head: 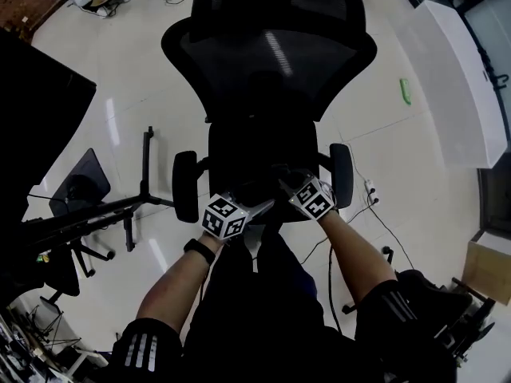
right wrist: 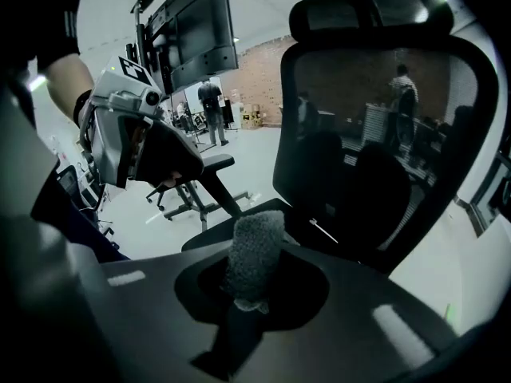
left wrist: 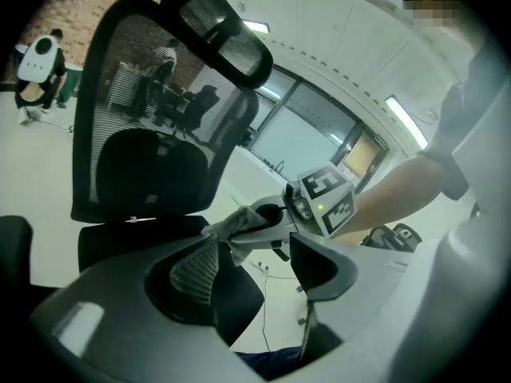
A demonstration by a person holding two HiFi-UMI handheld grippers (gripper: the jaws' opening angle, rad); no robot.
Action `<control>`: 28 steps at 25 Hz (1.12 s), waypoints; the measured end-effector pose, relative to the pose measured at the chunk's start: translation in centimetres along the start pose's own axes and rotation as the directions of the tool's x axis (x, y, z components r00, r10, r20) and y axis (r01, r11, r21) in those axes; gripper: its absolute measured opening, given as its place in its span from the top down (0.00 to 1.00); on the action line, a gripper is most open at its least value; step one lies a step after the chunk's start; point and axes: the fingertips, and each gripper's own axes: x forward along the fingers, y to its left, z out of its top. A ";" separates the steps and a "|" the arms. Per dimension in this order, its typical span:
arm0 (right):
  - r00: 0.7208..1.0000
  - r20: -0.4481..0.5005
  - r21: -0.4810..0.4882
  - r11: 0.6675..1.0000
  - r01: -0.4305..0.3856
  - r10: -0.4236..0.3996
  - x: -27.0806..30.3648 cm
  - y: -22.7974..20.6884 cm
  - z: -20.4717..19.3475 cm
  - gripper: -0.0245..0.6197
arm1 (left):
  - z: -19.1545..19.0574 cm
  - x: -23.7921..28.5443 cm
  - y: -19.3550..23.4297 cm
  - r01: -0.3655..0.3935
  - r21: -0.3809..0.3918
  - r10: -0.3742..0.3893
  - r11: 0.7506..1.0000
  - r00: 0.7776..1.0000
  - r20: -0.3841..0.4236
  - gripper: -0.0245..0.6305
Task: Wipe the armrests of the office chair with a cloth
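The black office chair [head: 267, 62] stands before me with its seat toward me, its left armrest [head: 185, 186] and right armrest [head: 342, 174] bare. My right gripper [right wrist: 254, 274] is shut on a grey fuzzy cloth [right wrist: 255, 254], held over the seat's front. In the left gripper view that cloth [left wrist: 236, 227] sticks out of the right gripper's tip [left wrist: 263, 222]. My left gripper [left wrist: 255, 266] is open with nothing between its jaws, just beside the right one. From the head view both grippers, the left one [head: 257, 210] and the right one [head: 283, 183], hover between the armrests.
A second chair [head: 80, 190] and a black stand [head: 148, 166] are on the floor to the left. A white counter [head: 455, 78] runs along the right, with cables [head: 375, 206] and a cardboard box [head: 489, 270] nearby. A large monitor [right wrist: 196, 26] stands behind the left gripper.
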 end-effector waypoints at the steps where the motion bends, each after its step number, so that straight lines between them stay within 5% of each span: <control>1: 1.000 0.003 -0.015 1.000 -0.009 0.009 0.8 0.3 1.2 0.90 | 0.2 -0.9 0.9 -0.016 -0.011 0.016 1.000 1.000 0.017 0.50; 15: 0.985 -0.028 -0.254 0.952 -0.171 0.170 12.2 7.8 15.5 0.90 | -1.0 -15.2 12.0 -0.226 -0.155 0.250 0.962 0.954 0.164 0.50; 28: 0.973 -0.127 -0.330 0.917 -0.224 0.192 21.2 12.1 20.6 0.91 | -3.7 -23.1 16.8 -0.295 -0.247 0.351 0.923 0.908 0.230 0.50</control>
